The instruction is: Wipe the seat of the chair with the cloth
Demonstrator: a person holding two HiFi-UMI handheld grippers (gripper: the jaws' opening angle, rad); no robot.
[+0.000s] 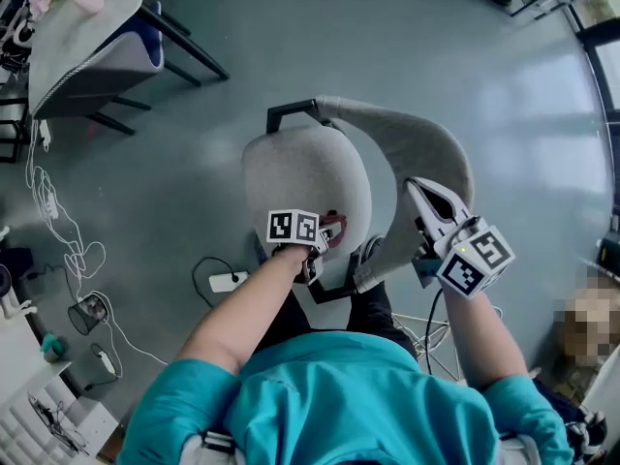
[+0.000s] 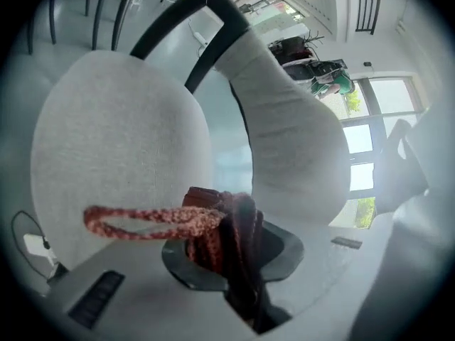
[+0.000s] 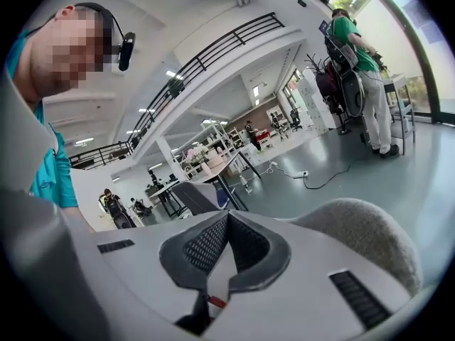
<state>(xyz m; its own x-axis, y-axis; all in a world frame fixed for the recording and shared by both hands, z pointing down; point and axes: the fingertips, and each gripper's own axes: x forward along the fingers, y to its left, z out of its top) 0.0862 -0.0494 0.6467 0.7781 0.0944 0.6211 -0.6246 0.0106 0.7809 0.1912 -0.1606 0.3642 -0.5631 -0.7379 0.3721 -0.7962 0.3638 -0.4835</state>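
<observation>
Our left gripper [image 2: 231,251] is clamped on the red cloth [image 2: 213,226], just below centre in the head view, perhaps touching the seat [image 1: 300,172]. The cloth looks soft and light, so it is best gripped bunched. Our right gripper [image 3: 226,222] is closed and empty.

The chair [image 1: 320,163] stood on the floor [image 1: 465,46] before the person, its seat [image 1: 300,168] to the left and its backrest [image 1: 426,148] to the right. The left gripper [image 1: 323,243] was over the seat's near edge, with the cloth [image 2: 220,226] between its jaws and one loop reaching left above the seat. The right gripper [image 1: 418,190] was further right, above the backrest. A power strip [image 1: 228,281] lay on the floor left of the chair, and a tabletop [image 1: 82,13] stood at the far left.
</observation>
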